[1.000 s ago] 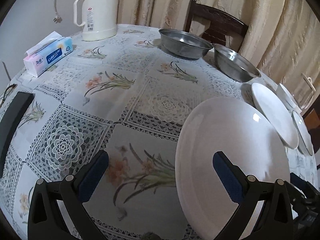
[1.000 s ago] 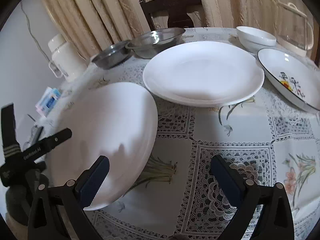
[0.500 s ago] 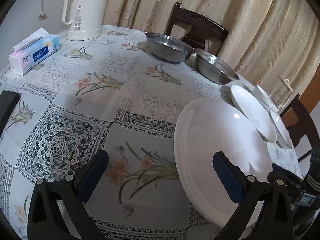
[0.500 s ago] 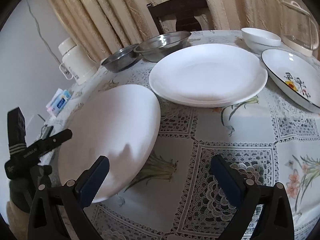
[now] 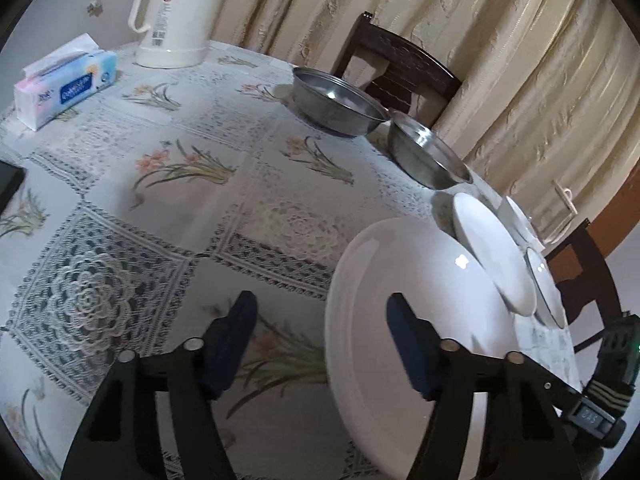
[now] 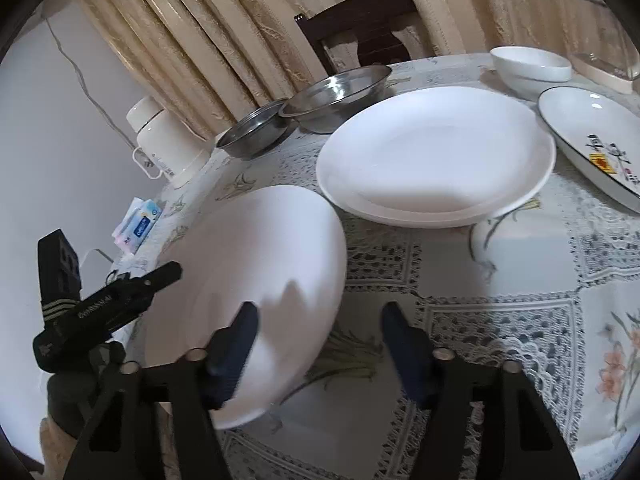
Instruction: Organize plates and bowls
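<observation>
A white plate [image 5: 420, 280] [image 6: 260, 248] lies near the table's front edge. My left gripper [image 5: 322, 340] is open, half narrowed, its jaws on either side of the plate's left rim. My right gripper [image 6: 320, 340] is also open and half narrowed, straddling the plate's right rim. Behind it sits a stack of two larger white plates [image 6: 436, 160] [image 5: 496, 252]. Two steel bowls [image 5: 336, 100] [image 5: 428, 156] stand at the back, seen too in the right wrist view [image 6: 252, 132] [image 6: 336, 88]. A white bowl [image 6: 530, 66] and a flower-patterned plate [image 6: 592, 140] lie far right.
A cream thermos jug [image 5: 176, 16] and a tissue pack [image 5: 64, 88] stand at the far left of the lace tablecloth. A dark wooden chair [image 5: 400, 68] and curtains are behind the table. A glass jug [image 6: 604, 60] sits at the far right corner.
Both grippers have narrowed their jaws around the near plate's rims. The left wrist view has swung right, and the right gripper has moved slightly closer to the plate.
</observation>
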Motion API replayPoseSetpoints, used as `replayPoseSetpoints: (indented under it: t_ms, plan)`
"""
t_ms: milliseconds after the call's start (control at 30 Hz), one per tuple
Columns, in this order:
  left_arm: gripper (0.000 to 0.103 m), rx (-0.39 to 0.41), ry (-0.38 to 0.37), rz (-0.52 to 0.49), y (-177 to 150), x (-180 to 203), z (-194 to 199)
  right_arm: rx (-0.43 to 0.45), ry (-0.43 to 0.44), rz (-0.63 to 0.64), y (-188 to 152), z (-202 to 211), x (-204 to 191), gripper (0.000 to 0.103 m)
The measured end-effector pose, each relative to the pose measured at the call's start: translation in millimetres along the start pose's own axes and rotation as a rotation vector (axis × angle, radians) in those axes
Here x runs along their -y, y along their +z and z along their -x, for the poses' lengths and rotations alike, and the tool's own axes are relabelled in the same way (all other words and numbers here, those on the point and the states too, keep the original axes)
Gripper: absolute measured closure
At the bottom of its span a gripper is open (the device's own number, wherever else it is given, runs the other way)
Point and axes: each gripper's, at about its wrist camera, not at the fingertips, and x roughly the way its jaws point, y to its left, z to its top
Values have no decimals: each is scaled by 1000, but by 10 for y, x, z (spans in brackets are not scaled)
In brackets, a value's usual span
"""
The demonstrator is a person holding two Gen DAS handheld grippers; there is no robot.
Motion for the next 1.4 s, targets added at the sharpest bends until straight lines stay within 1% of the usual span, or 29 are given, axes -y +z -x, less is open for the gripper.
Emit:
replayPoseSetpoints:
  t_ms: [67,200,267,367,433,600,700,800,1000,1200,1400]
  plan:
    - [45,-12,-16,-20,5,51,-39,-18,16,-4,10,-48,-5,52]
    - [48,-19,-39,-43,5,115,-90,-45,35,-5,12,-119,-9,68]
    - [50,-14,-47,-47,9,125,-108,-58,45,-4,16,-148,-19,72]
    - [53,-20,-81,-59,-2,160,-132,-56,36,2,10,-143,-24,74]
    - [53,-12,-61,-79,-19,204,-131,-52,31,10,1,-135,-29,75]
    - [53,-2,-54,-81,-41,209,-94,-33,18,60,-21,-84,-97,75]
    - [53,25,-43,-108,-71,264,-5,-16,17,85,-33,-5,-128,75]
    - [53,42,-38,-133,-97,336,76,-8,21,80,-46,59,-99,75]
    - [53,31,-62,-152,-180,497,167,14,16,52,-153,291,22,75]
    - [53,0,-102,-202,-301,842,151,54,-10,-11,-272,614,262,75]
    - [53,-43,-151,-276,-443,1319,50,118,-57,-83,-350,985,596,75]
